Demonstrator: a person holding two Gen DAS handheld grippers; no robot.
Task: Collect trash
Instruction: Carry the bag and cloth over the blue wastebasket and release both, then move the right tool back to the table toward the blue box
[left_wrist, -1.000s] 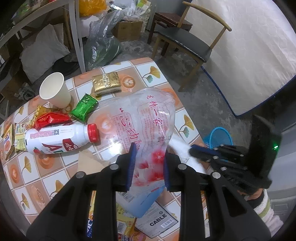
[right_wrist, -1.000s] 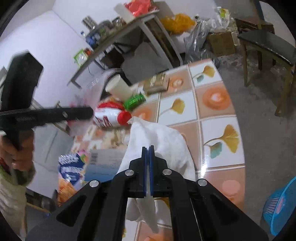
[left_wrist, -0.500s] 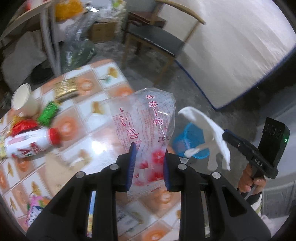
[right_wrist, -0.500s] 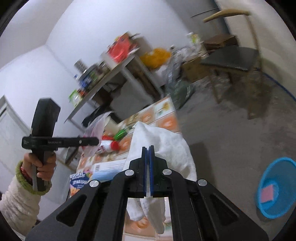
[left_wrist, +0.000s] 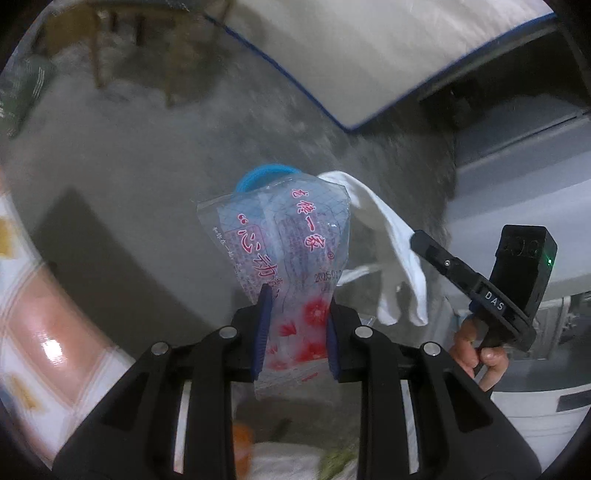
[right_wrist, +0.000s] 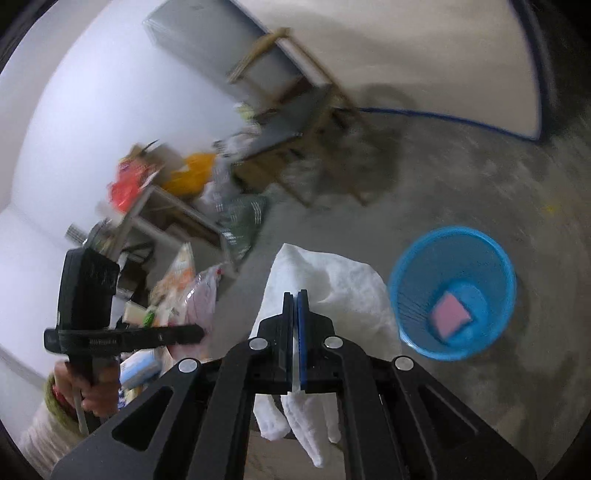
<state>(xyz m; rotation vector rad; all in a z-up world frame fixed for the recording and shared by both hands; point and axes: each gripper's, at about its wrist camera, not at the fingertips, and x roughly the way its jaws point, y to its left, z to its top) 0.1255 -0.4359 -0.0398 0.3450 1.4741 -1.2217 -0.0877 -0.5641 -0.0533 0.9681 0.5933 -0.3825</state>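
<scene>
Left gripper: the left gripper (left_wrist: 295, 325) is clamped on a clear plastic bag (left_wrist: 284, 254) printed with red characters and red flowers, blue pads pressing the bag's lower part from both sides.
Plastic bag: it stands up from the jaws over bare concrete floor (left_wrist: 147, 155), its top edge covering most of the blue basket (left_wrist: 266, 173) behind it in the left wrist view.
Right gripper: the right gripper (right_wrist: 294, 295) has its jaws pressed together on a white tissue (right_wrist: 332, 291), with no gap showing between the pads.
White tissue: crumpled and limp, it billows above the closed fingers and hangs in folds below them; in the left wrist view the same tissue (left_wrist: 384, 243) droops from the tip of the right gripper (left_wrist: 417, 238), just beside the bag.
Blue basket: a round mesh basket (right_wrist: 413, 269) sits on the floor to the right of the tissue, apart from it in the right wrist view, with a pink packet (right_wrist: 451, 314) lying at its bottom.
Hands: a hand (left_wrist: 480, 354) grips the right gripper's handle; a hand (right_wrist: 92, 387) in a cream sleeve with a green cuff holds the left gripper (right_wrist: 192, 332).
Table: a tiled tabletop (left_wrist: 44, 332) shows at the left edge, blurred.
Background: a wooden chair (right_wrist: 295, 110) and a cluttered shelf (right_wrist: 155, 199), both smeared by motion blur.
</scene>
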